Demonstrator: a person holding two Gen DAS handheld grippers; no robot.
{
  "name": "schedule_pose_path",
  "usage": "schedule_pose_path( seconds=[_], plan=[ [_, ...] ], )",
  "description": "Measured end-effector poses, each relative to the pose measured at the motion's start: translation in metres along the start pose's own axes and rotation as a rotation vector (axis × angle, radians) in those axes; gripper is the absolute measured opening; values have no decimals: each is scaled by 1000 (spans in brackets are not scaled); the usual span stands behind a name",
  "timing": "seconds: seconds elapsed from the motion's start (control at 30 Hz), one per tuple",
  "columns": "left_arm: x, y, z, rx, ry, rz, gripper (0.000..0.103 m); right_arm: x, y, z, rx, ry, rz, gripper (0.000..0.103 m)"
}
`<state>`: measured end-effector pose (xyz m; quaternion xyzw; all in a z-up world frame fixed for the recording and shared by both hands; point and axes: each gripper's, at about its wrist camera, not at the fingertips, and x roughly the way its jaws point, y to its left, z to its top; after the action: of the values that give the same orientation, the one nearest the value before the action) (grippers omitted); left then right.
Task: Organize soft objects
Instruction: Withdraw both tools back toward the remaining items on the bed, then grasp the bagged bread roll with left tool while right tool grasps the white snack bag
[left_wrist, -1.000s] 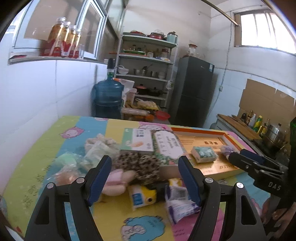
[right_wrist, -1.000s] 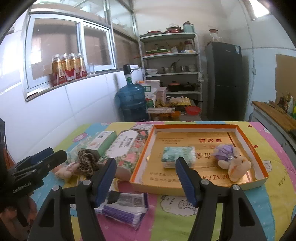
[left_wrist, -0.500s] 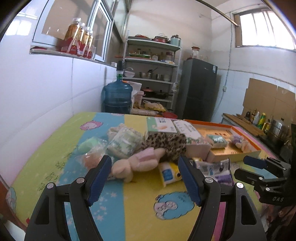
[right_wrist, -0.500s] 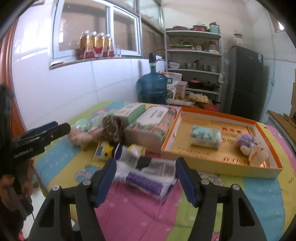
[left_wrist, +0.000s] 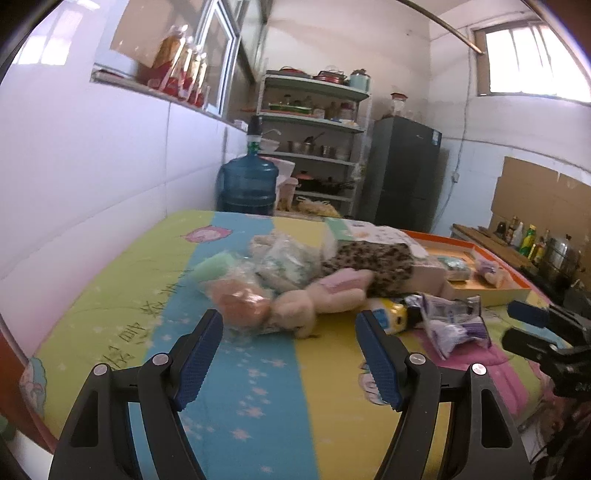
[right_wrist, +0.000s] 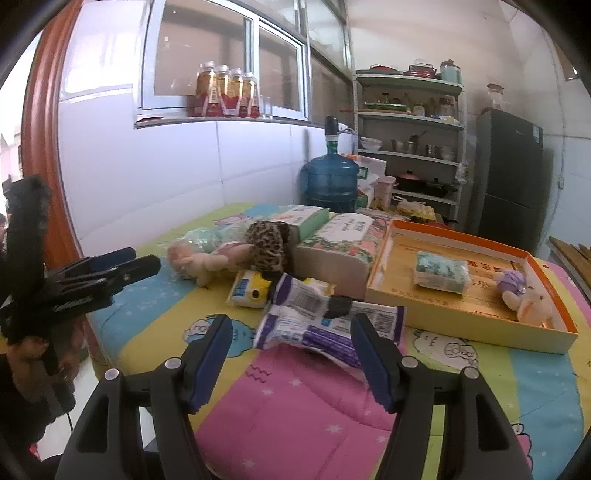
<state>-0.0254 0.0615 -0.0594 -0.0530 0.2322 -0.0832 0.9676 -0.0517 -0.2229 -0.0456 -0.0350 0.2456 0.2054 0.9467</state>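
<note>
Above the quilt (left_wrist: 258, 387), left gripper (left_wrist: 290, 326) and right gripper (right_wrist: 291, 332) gape wide, empty.

A pink plush rabbit (left_wrist: 325, 295) lies on its side beside a leopard-print soft toy (right_wrist: 267, 240). A purple-and-white packet (right_wrist: 325, 321) lies crumpled nearby. In the orange tray (right_wrist: 550, 273), a small plush (right_wrist: 524, 297) and tissue pack (right_wrist: 439, 271) rest.

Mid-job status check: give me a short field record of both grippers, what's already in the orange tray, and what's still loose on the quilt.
left gripper: open, empty, facing pink plush rabbit
right gripper: open, empty, facing purple-and-white plastic packets
orange-rimmed cardboard tray: holds green-patterned tissue pack and small purple-and-cream plush toy
still outside the tray: rabbit, leopard-print soft item, yellow-and-blue packet, floral tissue box, clear-bagged soft items
surface: colourful cartoon quilt
</note>
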Motion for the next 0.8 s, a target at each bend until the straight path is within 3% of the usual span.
schedule_pose_path(
  seconds=[0.17,0.27,0.37,0.67,0.8],
  plan=[
    [15,19,9,-1,43,-78,76,4,0,-2,20,6,12,66],
    [22,27,13,-15,42,-31,76,7,-1,-2,36,10,18,66],
    [27,34,18,-24,25,61,76,10,0,-2,39,17,23,66],
    [69,60,22,-220,100,38,73,19,1,2,82,29,80,66],
    [84,62,22,-241,140,46,73,22,-3,3,96,32,63,66]
  ],
)
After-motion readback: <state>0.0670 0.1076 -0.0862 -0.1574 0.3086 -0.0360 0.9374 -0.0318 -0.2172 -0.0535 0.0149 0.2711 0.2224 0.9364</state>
